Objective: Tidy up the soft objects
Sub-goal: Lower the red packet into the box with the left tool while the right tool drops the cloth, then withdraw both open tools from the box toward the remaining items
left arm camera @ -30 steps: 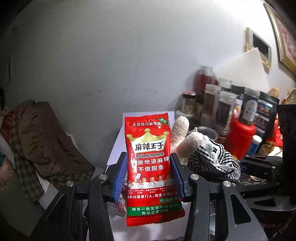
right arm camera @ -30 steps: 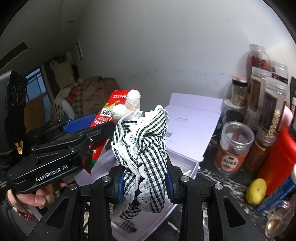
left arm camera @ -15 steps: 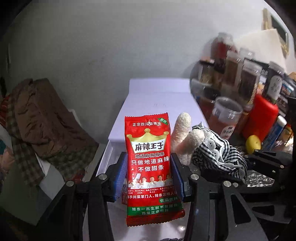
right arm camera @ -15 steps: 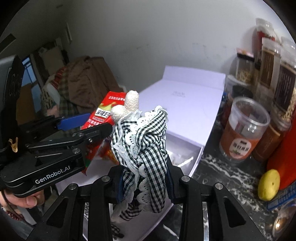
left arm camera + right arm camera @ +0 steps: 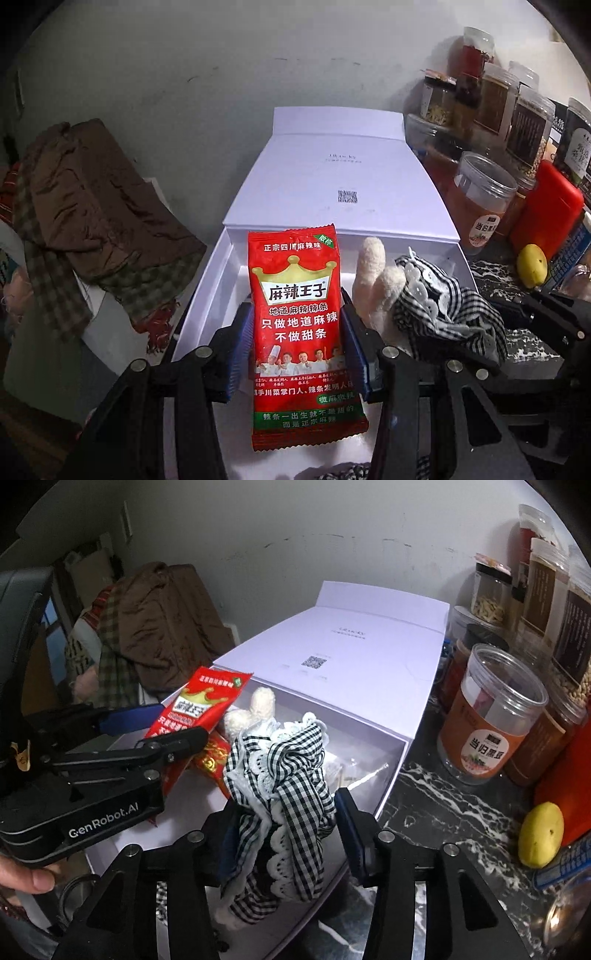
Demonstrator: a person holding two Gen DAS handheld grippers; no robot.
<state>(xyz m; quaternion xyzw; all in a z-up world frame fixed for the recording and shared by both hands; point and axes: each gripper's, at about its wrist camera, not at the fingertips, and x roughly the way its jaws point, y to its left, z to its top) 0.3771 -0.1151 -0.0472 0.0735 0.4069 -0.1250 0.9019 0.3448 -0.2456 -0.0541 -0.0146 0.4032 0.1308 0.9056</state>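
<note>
My left gripper (image 5: 295, 336) is shut on a red snack packet (image 5: 301, 332), held upright above the open white box (image 5: 207, 280). It also shows in the right wrist view (image 5: 195, 709). My right gripper (image 5: 284, 819) is shut on a soft toy in black-and-white checked cloth with lace (image 5: 284, 775) and cream plush ears (image 5: 258, 705), held over the box's right part (image 5: 391, 771). The toy shows in the left wrist view (image 5: 439, 306), just right of the packet. Something red (image 5: 210, 757) lies in the box under the packet.
The box's lid (image 5: 340, 184) lies folded back toward the wall. Jars of spices (image 5: 491, 716) and a red container (image 5: 543, 210) crowd the marble counter on the right, with a yellow lemon-like object (image 5: 539, 834). A brown coat (image 5: 92, 206) is piled at the left.
Both grippers have moved down and tipped forward with their loads, and now hang over the open box, whose inside has come into view.
</note>
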